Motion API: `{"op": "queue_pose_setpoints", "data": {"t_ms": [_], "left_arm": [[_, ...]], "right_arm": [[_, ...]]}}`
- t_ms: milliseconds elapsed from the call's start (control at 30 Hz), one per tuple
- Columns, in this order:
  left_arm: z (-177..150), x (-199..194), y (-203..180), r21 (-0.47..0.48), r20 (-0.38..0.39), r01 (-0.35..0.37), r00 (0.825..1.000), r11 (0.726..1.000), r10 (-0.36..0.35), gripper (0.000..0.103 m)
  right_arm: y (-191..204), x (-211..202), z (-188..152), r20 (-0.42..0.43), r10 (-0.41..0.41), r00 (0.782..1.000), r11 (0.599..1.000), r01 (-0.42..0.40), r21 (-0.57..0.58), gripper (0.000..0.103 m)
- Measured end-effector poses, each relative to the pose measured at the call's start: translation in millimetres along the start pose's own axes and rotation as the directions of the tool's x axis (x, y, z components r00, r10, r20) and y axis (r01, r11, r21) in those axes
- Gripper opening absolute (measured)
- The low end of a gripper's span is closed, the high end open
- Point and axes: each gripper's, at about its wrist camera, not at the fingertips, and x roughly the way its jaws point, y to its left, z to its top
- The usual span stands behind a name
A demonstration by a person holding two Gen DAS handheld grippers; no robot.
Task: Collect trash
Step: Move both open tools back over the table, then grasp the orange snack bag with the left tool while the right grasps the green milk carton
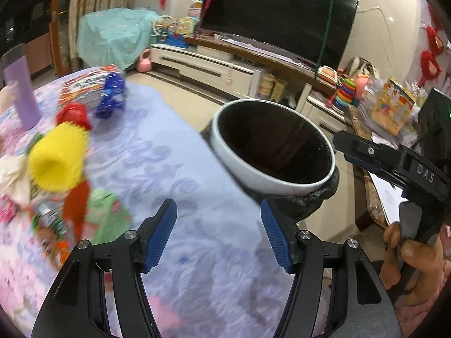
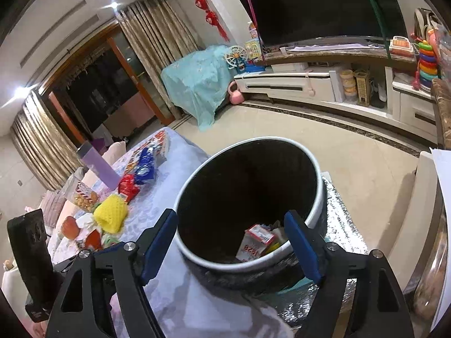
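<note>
Empty right tongs (image 2: pixel 231 242) over bin (image 2: pixel 315 214)

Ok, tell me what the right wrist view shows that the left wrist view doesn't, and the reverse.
Right wrist view only: the bin's contents, a red and white carton among other scraps at the bottom, and a clear snack jar on the table.

Left wrist view only: the right gripper from the side, with the hand that grips its handle.

Both: the white-rimmed bin beside the table's edge, the yellow foam net, the red wrapper, the blue wrapper and the purple bottle on the patterned tablecloth. Each view's own jaws stand open and empty.
</note>
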Motion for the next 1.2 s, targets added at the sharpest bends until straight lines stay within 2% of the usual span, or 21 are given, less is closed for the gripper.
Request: {"op": "queue_pose_setpoints", "data": {"t_ms": [133,533,933,1200], "left_arm": [[-8.8,-18.2,22.1,-0.047,0.025,-0.032,0.999,0.998,0.033,0.063],[-52.0,-63.4,100.6,-0.205,0.042,-0.126,0.990,0.971,0.137,0.064],[-89.3,-78.2,163.6,-0.293,0.001,-0.200,0.978,0.935,0.210,0.064],[-104.9,-86.0,189.9,-0.336,-0.014,-0.233,0.970,0.913,0.243,0.064]], "right_arm": [[15.8,-2.9,-9.8,-0.002,0.019,1.000,1.000,-0.019,-0.009,0.086],[68.6,14.7,-47.2,-0.080,0.106,0.991,0.993,-0.110,-0.049,0.087],[122.3,34.5,-82.9,-0.164,0.159,0.974,0.981,-0.175,-0.087,0.087],[161.5,50.3,-103.5,-0.202,0.166,0.965,0.973,-0.194,-0.129,0.089]]}}
